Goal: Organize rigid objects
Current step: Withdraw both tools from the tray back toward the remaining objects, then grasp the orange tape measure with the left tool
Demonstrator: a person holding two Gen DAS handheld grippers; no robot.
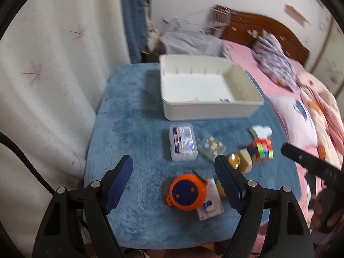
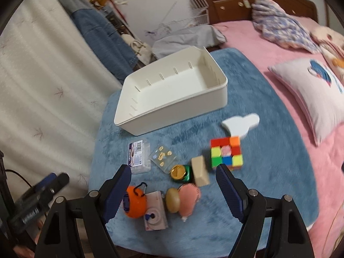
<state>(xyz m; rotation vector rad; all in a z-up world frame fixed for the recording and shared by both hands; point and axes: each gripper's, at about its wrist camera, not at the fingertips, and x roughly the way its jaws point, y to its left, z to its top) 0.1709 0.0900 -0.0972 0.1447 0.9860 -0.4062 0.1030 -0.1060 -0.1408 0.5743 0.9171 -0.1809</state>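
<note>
Both pairs of tongs stand wide apart with nothing between them: the left tongs (image 1: 174, 182) hang above the orange round gadget (image 1: 186, 192), and the right tongs (image 2: 173, 190) hang over the near row of small things on the blue mat (image 2: 268, 172).

Just ahead of the right tongs lie a small camera (image 2: 155, 215), a tan oval piece (image 2: 172, 200) and a pink shell-like piece (image 2: 189, 197), all touching or nearly so. Beyond their tips sit a green jar with a gold lid (image 2: 180, 173), a beige wedge block (image 2: 200, 174) and the colour cube (image 2: 226, 153). A white flat shape (image 2: 240, 123) lies further off to the right. To the left of the tips are a clear labelled case (image 2: 139, 157) and a clear packet of small pieces (image 2: 163, 157). The white bin (image 2: 172, 99) stands well beyond everything and looks empty, though both views are blurred and a small dark mark on its floor cannot be made out.

The risk lies in the crowding. Wide jaws coming down on the camera could also catch the orange gadget lying against it, or shove the oval piece aside. The soft mat may let rigid pieces tilt under a pad. With the two pairs so close, they could knock each other.
</note>
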